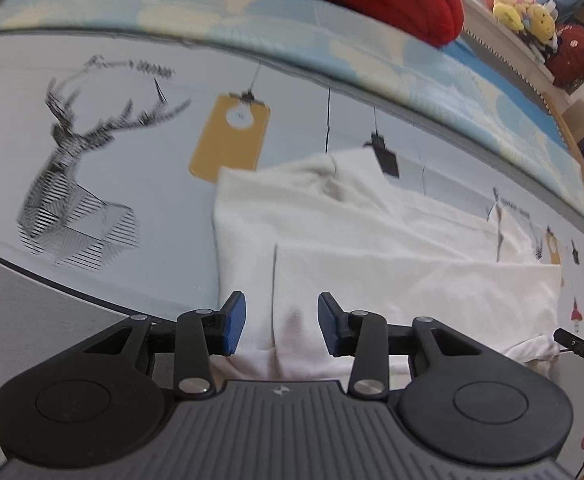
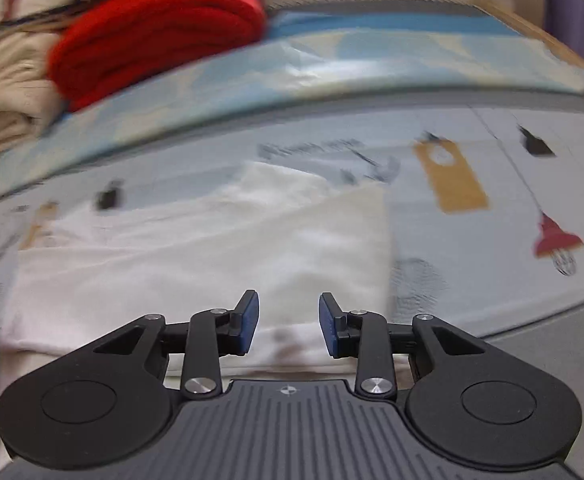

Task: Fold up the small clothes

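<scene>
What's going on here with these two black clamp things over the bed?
A person is folding a white garment on a printed bedsheet, using a handheld tool in each hand. Both the left tool and the right tool are open above the partly folded cloth, gripping nothing. Red folded clothing lies farther back.

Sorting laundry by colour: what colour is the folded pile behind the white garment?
Red, clearest in the right wrist view.
</scene>
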The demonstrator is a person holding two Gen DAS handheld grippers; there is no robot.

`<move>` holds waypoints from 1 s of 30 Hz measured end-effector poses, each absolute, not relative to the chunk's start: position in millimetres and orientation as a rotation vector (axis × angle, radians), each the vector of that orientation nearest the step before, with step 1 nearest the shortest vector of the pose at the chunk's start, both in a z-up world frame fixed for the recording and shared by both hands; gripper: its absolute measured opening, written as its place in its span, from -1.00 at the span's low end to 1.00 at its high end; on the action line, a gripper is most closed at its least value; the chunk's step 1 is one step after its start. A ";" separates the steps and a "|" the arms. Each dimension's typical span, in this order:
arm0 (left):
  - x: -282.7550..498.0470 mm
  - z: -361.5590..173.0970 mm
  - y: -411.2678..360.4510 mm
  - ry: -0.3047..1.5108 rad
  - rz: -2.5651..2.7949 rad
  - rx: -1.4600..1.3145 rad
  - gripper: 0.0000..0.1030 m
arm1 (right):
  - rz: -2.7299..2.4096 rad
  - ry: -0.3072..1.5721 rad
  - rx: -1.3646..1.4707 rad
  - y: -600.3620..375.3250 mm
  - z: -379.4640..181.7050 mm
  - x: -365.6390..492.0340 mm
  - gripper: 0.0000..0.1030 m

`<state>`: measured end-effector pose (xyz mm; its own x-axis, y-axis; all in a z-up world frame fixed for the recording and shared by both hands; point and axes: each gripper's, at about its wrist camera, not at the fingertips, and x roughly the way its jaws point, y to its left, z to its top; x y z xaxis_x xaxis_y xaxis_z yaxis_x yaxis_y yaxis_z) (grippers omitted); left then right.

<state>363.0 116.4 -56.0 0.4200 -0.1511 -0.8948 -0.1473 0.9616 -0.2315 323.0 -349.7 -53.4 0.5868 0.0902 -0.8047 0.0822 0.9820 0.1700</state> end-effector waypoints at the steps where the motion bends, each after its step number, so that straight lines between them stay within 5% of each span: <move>1: 366.0 -65.2 114.1 1.167 0.009 -0.287 -0.13 | -0.007 0.969 0.216 -350.1 -60.8 327.5 -0.32; 11: 377.3 -99.0 96.8 1.207 0.001 -0.187 -0.20 | 0.005 1.019 0.207 -348.5 -74.7 338.8 -0.28; 14: 379.0 -92.9 88.0 1.183 -0.029 -0.105 -0.99 | -0.003 1.021 0.209 -346.2 -75.0 341.1 -0.27; 30: 379.7 -76.5 104.3 1.124 0.156 0.044 -0.88 | 0.012 1.022 0.116 -323.9 -72.2 341.8 -0.27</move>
<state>379.7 104.3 -76.5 0.4226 0.1467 -0.8944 -0.1022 0.9882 0.1138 341.8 -323.9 -72.2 0.5224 0.0638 -0.8503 0.0446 0.9938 0.1019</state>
